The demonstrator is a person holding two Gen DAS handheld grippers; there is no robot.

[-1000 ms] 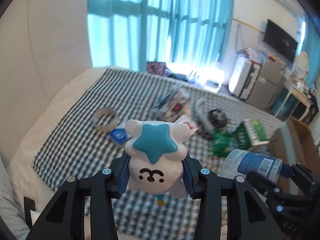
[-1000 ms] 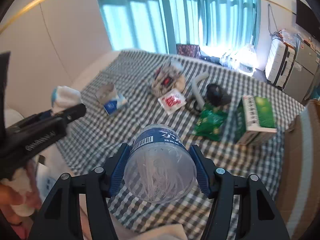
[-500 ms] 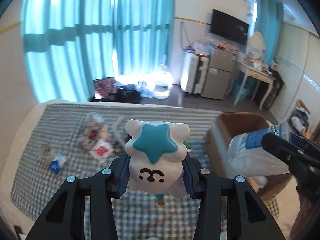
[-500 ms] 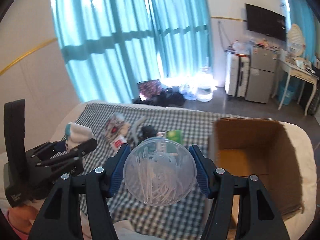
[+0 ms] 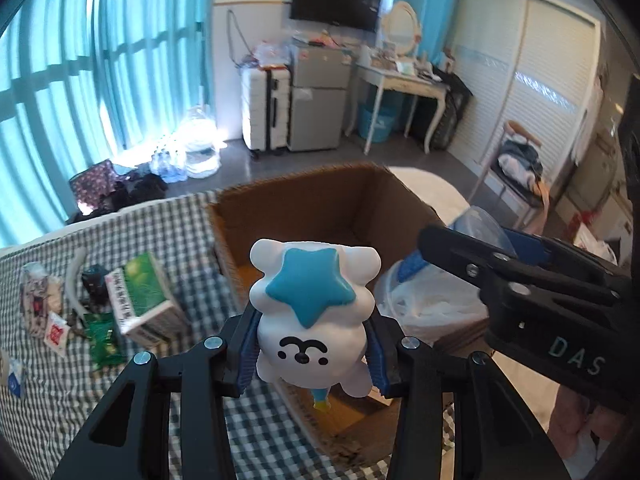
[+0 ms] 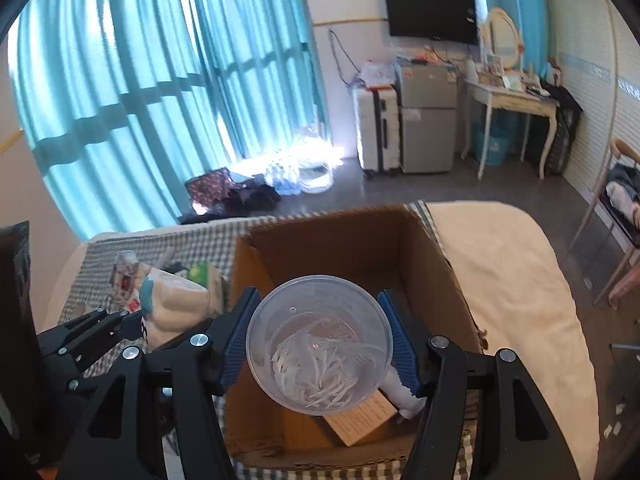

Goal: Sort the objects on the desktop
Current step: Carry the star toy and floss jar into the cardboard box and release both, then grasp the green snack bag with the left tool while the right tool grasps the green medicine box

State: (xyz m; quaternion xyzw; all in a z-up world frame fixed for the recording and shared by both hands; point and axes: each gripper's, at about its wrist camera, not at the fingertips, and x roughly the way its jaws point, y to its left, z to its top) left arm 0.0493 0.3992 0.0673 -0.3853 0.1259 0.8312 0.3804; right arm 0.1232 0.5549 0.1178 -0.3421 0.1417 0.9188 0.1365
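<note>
Left gripper (image 5: 312,344): its blue pads are clamping the white star toy (image 5: 310,312) at both flanks; the toy is sitting upright between them, face toward the camera, blue star on top.
Right gripper (image 6: 318,340): its pads are pressing on the clear cotton-swab tub (image 6: 318,338), which is lying with its long axis along the fingers, round base toward the lens, swabs heaped inside.
Key relation: both loads are hanging over the open cardboard box (image 6: 436,264). In the right wrist view the tub is sitting squarely above the box floor; in the left wrist view the toy is hanging above the box's left wall and near corner (image 5: 224,240), so the right hand is looking the better placed for a drop, and the left probably needs to drift rightward first.
Box contents: a paper slip (image 6: 362,416) and a white item under the tub are lying on the floor of the box.
Still to sort: a green carton (image 5: 140,296), a green sachet (image 5: 100,336) and small packets are lying on the checked cloth (image 5: 168,232), left of the box.
Farther off: teal curtains, a suitcase, a small fridge.
</note>
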